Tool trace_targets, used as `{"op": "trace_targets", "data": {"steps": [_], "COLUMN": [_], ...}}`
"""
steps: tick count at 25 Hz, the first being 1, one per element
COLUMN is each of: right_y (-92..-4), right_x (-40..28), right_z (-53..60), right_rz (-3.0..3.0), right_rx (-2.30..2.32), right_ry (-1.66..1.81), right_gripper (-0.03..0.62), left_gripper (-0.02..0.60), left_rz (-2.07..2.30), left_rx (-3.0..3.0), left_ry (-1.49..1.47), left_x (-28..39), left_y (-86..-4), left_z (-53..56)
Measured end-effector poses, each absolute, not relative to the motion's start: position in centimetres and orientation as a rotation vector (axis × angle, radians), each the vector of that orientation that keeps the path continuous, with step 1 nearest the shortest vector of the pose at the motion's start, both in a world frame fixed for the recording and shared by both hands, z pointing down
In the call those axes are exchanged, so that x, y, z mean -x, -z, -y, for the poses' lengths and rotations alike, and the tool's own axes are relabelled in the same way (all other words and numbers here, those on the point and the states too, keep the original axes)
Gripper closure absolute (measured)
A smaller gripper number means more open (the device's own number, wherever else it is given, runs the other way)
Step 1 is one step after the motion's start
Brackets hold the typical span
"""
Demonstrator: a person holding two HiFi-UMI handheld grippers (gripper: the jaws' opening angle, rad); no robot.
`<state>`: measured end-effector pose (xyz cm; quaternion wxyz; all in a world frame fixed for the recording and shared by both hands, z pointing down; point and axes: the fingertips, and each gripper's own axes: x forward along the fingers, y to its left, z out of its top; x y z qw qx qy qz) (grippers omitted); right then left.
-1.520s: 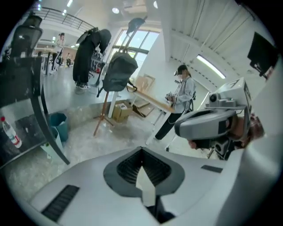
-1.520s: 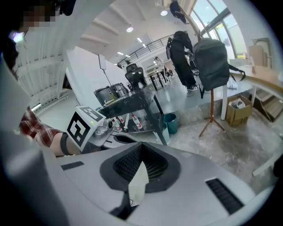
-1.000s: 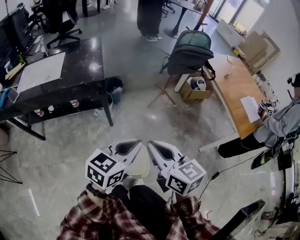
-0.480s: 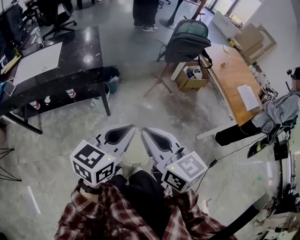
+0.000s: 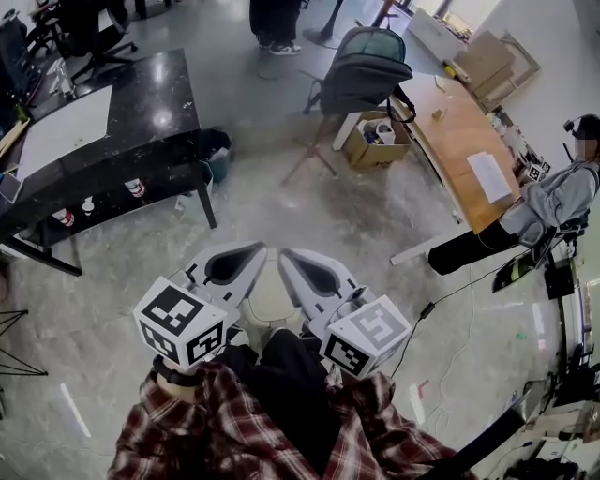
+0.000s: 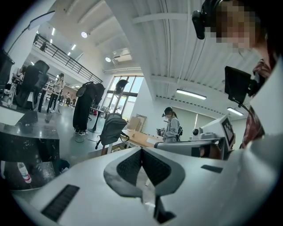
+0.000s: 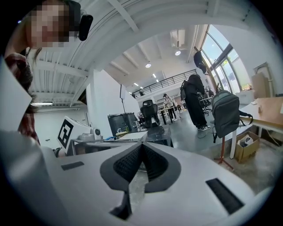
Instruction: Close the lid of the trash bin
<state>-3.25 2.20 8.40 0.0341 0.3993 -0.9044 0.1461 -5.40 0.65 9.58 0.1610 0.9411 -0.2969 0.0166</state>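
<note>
Both grippers are held low in front of the person, side by side, above the grey floor [image 5: 309, 225]. The left gripper [image 5: 255, 253] has its jaws pressed together, the ribbed pads meeting along one line with nothing between them. The right gripper [image 5: 289, 258] is the same: jaws together and empty. Their tips point forward and lean in toward each other, near but apart. Each gripper's marker cube sits close to the person's plaid sleeves [image 5: 187, 436].

The trash bin [image 5: 217, 150] is well ahead of the grippers and to the left. It is a small dark bin on the floor, just beside the near corner leg of the black worktop [image 5: 155, 98]. At this size it cannot be told whether its lid is up or down. Neither gripper is anywhere near it.

A white sheet [image 5: 66, 136] lies on the black worktop, and small bottles [image 5: 136, 187] stand on the floor beneath it. Further right is a chair with a dark backpack [image 5: 364, 70] hung over it. A cardboard box [image 5: 373, 145] sits on the floor beside the chair. A wooden worktop [image 5: 455, 131] runs along the right side and carries a paper [image 5: 489, 176]. A person in grey [image 5: 553, 202] sits at its far end. Another person's legs [image 5: 274, 23] show at the top edge.
</note>
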Motion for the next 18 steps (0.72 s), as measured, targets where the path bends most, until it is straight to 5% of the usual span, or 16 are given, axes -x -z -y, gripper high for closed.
{"op": "trace_targets", "data": {"steps": [18], "right_y": [-8.7], "right_x": [5.7], "right_z": [-1.7], "right_rz": [2.776], "right_rx": [-1.17], "right_ry": [-0.505], "right_gripper": [0.582], "left_gripper": [0.569], "left_rz": [0.846], "left_rx": [-2.67], "left_ry": [-0.052], "left_x": [7.6], "left_y": [-9.7], "left_z": [-0.5]}}
